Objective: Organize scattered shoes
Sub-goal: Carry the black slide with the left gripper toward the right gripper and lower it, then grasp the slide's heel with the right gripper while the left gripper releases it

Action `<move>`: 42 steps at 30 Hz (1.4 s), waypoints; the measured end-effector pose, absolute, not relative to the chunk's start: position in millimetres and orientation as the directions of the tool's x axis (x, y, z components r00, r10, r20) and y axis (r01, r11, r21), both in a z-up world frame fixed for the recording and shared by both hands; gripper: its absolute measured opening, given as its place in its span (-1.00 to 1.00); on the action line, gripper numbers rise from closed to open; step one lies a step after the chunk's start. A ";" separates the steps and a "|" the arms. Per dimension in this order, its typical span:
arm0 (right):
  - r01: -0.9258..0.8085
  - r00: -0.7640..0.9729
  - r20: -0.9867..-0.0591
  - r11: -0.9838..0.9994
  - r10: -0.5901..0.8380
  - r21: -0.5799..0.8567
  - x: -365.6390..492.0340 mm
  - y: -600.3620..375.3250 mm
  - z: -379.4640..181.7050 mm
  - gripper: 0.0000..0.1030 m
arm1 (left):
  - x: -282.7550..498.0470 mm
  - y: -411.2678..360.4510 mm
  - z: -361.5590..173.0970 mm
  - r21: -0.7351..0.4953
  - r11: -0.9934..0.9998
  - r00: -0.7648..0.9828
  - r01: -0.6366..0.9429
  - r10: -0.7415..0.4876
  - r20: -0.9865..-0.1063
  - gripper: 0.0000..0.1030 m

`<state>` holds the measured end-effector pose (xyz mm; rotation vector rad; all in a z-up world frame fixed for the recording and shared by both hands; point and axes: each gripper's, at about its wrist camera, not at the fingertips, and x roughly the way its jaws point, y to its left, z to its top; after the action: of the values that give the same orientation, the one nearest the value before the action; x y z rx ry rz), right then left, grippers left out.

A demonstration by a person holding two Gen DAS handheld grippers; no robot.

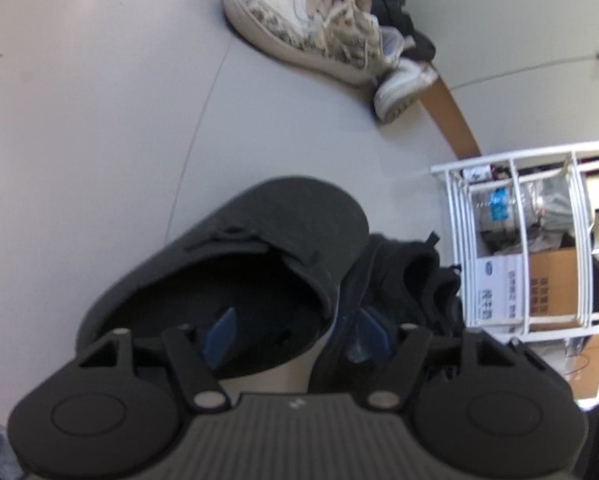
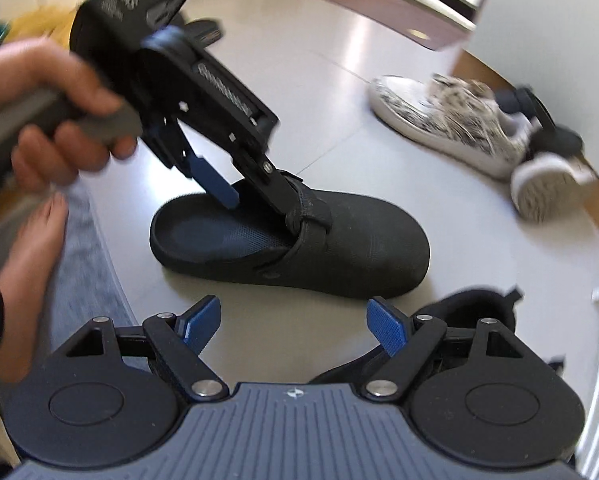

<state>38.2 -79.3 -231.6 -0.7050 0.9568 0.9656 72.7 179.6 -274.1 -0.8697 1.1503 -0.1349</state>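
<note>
Left wrist view: left tongs [image 1: 295, 334] point down at the black clog [image 1: 259, 248], which sits on the floor. One blue pad is inside the clog's mouth, the other outside its side wall; the wall runs between them, but neither pad visibly presses on it. I read the tongs as standing open around the clog's rim, not gripping. A second black shoe [image 1: 403, 280] lies just beside the clog on its right. Beyond the clog, against the wooden skirting [image 1: 451, 120], lie a patterned white sneaker [image 1: 307, 32] and its mate [image 1: 403, 88], the mate tipped on its side. A white wire rack [image 1: 519, 248] stands right of the clog.

Right wrist view: right tongs [image 2: 295, 322] hang spread wide and empty, above bare floor just short of the clog [image 2: 339, 256]. The person's hand [image 2: 55, 112] holds the other tool with its tips at the clog's mouth. Probable reason for the layout: clog set upright beside the second black shoe [image 2: 471, 312] as a pairing; the sneakers [image 2: 451, 128] appear not yet straightened.
</note>
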 end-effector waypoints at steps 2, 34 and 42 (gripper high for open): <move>-0.936 0.216 -0.909 0.340 0.356 -0.090 42.8 -76.0 -231.0 0.64 | 71.8 185.6 -270.4 -0.660 0.679 0.453 -0.322 -0.501 -0.737 0.35; -0.884 0.087 -0.949 -0.416 0.304 -0.214 68.9 -13.3 -296.2 0.37 | 49.9 225.3 -286.1 -0.603 0.668 0.473 -0.437 -0.399 -0.785 0.35; -0.966 0.101 -0.936 -0.192 0.337 -0.174 78.0 8.2 -293.4 0.28 | 44.5 229.6 -285.9 -0.597 0.657 0.481 -0.460 -0.381 -0.789 0.35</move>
<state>78.0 8.2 -293.4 -1.1755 0.7485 1.3980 44.5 229.6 -285.9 -0.9014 1.1094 0.0567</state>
